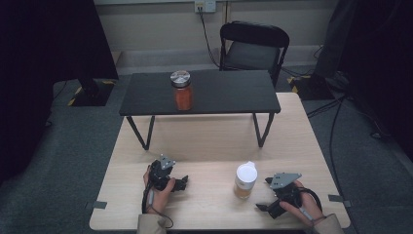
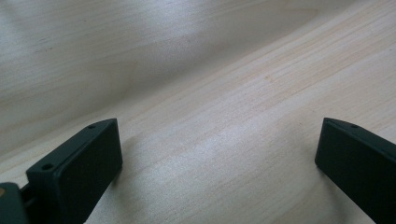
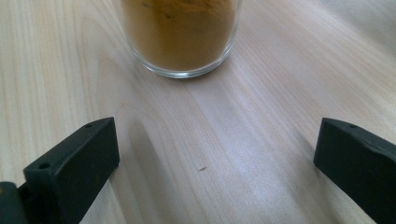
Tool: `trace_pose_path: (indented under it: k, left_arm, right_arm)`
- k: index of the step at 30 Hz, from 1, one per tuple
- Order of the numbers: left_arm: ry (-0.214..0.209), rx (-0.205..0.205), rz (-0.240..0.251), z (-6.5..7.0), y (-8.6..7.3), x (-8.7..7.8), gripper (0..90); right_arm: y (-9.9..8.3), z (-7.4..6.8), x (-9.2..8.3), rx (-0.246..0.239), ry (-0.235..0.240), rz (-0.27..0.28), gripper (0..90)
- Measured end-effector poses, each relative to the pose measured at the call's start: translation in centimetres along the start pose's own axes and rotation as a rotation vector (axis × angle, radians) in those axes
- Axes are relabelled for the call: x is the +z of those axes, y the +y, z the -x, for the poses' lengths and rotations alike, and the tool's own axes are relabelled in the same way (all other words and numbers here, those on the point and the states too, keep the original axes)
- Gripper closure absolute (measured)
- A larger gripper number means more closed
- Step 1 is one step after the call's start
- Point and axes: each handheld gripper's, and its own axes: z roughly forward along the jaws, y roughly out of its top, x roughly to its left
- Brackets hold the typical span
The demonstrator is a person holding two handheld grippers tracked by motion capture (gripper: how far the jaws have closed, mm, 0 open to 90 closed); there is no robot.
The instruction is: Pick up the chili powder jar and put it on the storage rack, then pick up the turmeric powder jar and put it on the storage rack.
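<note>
High view: the white-lidded jar [image 1: 245, 180] of tan powder stands upright on the wooden table [image 1: 204, 146], on the near half, in front of the low black shelf [image 1: 199, 92]. My right gripper [image 1: 272, 197] rests on the table just right of that jar, angled toward it but not touching. My left gripper [image 1: 180, 183] lies well to the jar's left, pointing roughly its way. A second jar with a metal lid [image 1: 182, 90], filled with orange-red powder, stands on the shelf, behind and left of the white-lidded jar.

Left gripper view: jaws spread wide, bare table grain between them, nothing held.

Right gripper view: jaws spread wide, nothing between them. The glass base of the white-lidded jar [image 3: 181, 37] sits ahead, centred between the jaw lines, with a stretch of bare wood before it.

Progress, judged: the reach is hardly begun and no grasp has been made. The jar stands untouched. Left to do: close the gap, clamp the glass body, lift. One jar on the shelf hints at the destination; unconfirmed.
</note>
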Motion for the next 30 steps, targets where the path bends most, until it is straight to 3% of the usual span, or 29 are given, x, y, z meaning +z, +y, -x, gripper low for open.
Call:
trace_pose_path:
  k: [13, 30]
  left_arm:
    - [0.0, 0.0, 0.0, 0.0, 0.0, 0.0, 0.0]
    - [0.001, 0.001, 0.0, 0.0, 0.0, 0.0, 0.0]
  right_arm:
    - [0.2, 0.2, 0.0, -0.002, 0.003, -0.003, 1.6]
    - [1.9, -0.5, -0.1, 0.025, 0.021, 0.113, 1.8]
